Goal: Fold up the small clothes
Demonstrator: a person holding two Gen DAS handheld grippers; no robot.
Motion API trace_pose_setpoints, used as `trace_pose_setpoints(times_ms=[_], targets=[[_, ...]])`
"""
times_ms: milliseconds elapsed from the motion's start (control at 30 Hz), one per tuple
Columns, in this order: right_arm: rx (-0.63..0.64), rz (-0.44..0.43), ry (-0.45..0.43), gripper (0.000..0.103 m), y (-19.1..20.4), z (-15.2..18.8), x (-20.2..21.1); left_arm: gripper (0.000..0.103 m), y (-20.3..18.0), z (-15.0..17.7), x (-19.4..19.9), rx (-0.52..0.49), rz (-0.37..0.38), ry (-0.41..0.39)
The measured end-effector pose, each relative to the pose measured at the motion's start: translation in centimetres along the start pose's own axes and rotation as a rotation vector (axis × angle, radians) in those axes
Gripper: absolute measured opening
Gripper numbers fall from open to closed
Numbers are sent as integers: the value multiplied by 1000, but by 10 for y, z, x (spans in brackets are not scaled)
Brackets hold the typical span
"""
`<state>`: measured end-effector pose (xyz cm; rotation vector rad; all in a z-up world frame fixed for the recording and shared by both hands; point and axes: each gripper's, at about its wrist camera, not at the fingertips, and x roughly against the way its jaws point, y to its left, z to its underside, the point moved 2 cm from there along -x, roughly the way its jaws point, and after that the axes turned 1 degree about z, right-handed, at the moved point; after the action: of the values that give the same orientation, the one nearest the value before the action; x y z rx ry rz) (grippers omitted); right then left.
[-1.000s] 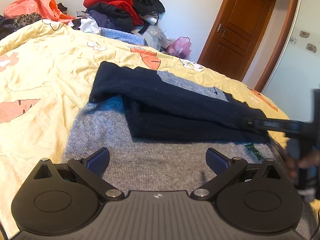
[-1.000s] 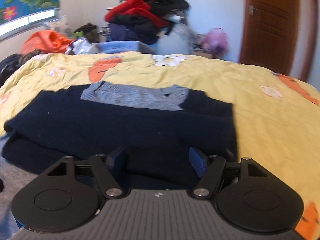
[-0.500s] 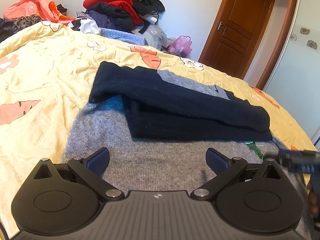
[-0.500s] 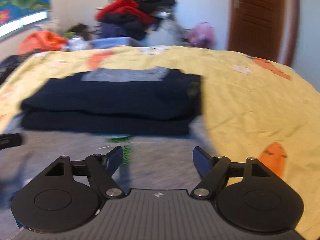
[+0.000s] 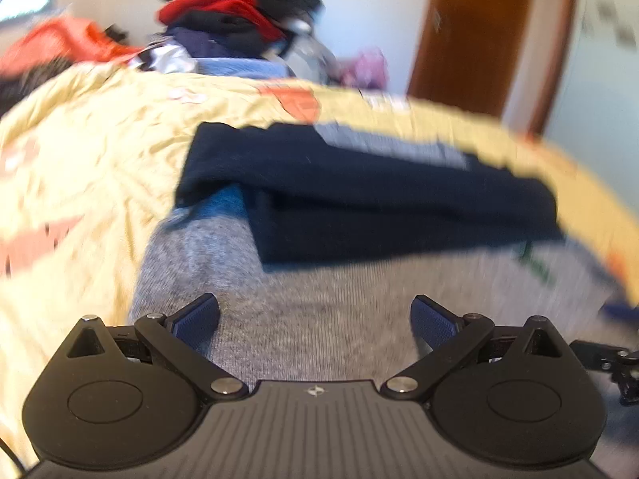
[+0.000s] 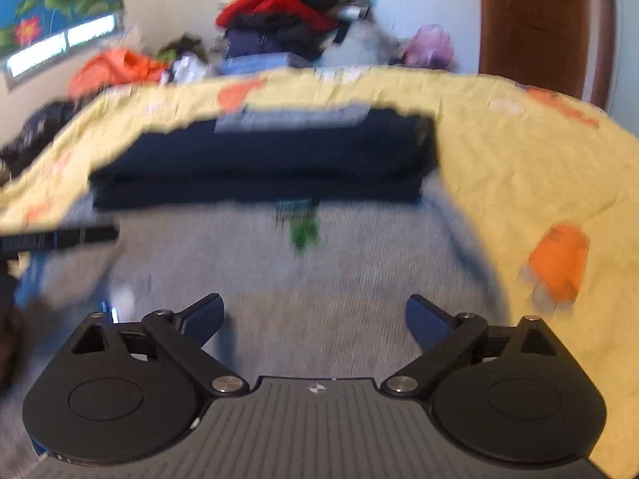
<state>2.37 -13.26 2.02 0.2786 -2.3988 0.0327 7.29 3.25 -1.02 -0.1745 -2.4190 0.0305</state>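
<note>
A small sweater lies on the yellow bedspread point(image 5: 92, 167), its grey lower part point(image 5: 319, 311) spread flat and its navy upper part point(image 5: 359, 195) folded over toward me. In the right wrist view the same navy fold point(image 6: 271, 163) lies above the grey part point(image 6: 319, 279), with a green motif point(image 6: 303, 231) at the fold line. My left gripper point(image 5: 315, 319) is open and empty over the grey hem. My right gripper point(image 6: 315, 317) is open and empty over the grey hem, further right. Both views are motion-blurred.
A heap of red, black and blue clothes point(image 5: 239, 24) and orange cloth point(image 5: 68, 44) lie beyond the bed's far edge. A brown door point(image 5: 479, 32) stands at the back right. The left gripper shows at the left of the right wrist view point(image 6: 60, 237).
My right gripper has let go of the navy fold and pulled back toward the grey hem. My left gripper has begun to move, blurring its view.
</note>
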Motion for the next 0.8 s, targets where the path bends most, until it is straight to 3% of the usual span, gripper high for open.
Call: trace_pose_setpoints(times_ms=[67, 133, 200, 267, 333, 433, 500, 533, 600, 700, 800], targets=[[60, 28, -9, 102, -3, 8, 2, 103, -11, 2, 1, -151, -20, 7], [46, 44, -2, 102, -14, 8, 6, 103, -2, 6, 6, -199, 8, 0], [38, 57, 7, 102, -25, 8, 8, 103, 14, 8, 9, -143, 39, 27], [10, 96, 34, 97, -24, 4, 14, 103, 19, 9, 15, -100, -12, 43], [-39, 64, 18, 98, -14, 1, 25, 103, 12, 12, 24, -63, -37, 54], [5, -31, 24, 100, 8, 10, 27, 103, -1, 19, 40, -9, 66, 60], [99, 5, 40, 102, 19, 23, 18, 103, -10, 33, 42, -84, 55, 80], [134, -5, -5, 103, 18, 29, 21, 103, -13, 43, 46, -165, 29, 38], [89, -14, -7, 102, 1, 30, 24, 103, 4, 47, 50, -164, 70, 34], [62, 28, -7, 102, -28, 31, 30, 103, 36, 43, 51, -133, 18, 35], [45, 73, 30, 98, -30, 29, 38, 103, 46, 32, 55, -14, -66, 95]])
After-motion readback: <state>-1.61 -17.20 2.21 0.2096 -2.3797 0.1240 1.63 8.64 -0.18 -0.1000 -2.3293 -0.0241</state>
